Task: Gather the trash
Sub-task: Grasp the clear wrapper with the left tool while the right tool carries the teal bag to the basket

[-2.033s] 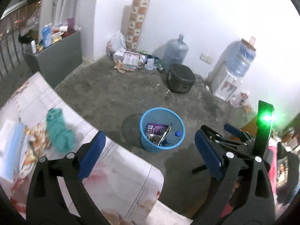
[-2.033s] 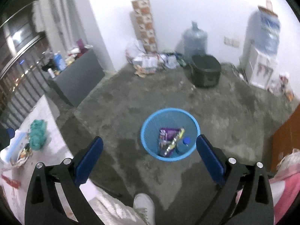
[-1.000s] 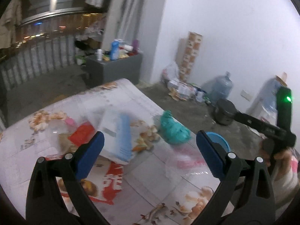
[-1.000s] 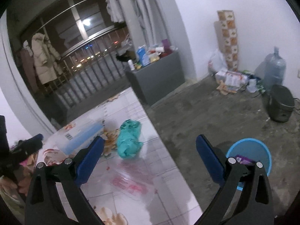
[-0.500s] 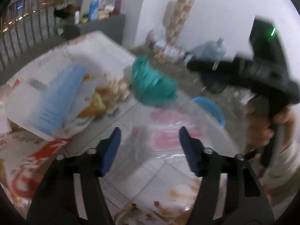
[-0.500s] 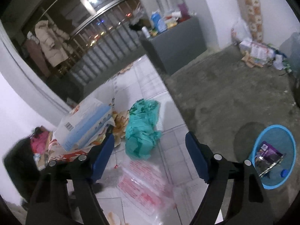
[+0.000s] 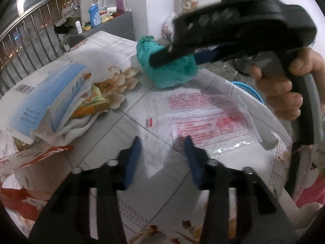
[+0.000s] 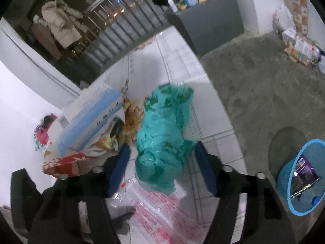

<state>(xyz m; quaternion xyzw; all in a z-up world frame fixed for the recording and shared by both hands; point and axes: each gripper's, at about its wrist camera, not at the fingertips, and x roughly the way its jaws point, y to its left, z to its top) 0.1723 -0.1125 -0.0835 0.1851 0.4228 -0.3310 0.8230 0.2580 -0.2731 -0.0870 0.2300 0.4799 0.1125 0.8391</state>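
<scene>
A crumpled teal plastic bag (image 8: 162, 136) lies on the white table (image 8: 178, 61). My right gripper (image 8: 162, 152) is open, its blue fingers on either side of the bag's near end. In the left wrist view the bag (image 7: 168, 69) lies at the far edge with the right gripper over it. A clear plastic wrapper with red print (image 7: 207, 113) lies flat on the table. My left gripper (image 7: 162, 142) is open, its tips at the wrapper's near left edge. A blue trash basket (image 8: 304, 179) with litter in it stands on the floor at the right.
A white and blue package (image 7: 40, 95) lies over white paper and a yellow wrapper at the left. A red printed sheet (image 7: 24, 162) hangs at the table's near left. A grey cabinet (image 8: 207, 20) with bottles stands behind. Railings run along the back.
Both grippers have come down closer to the table. The right gripper now straddles the teal bag. The left gripper's jaws have narrowed and reached the clear wrapper's edge.
</scene>
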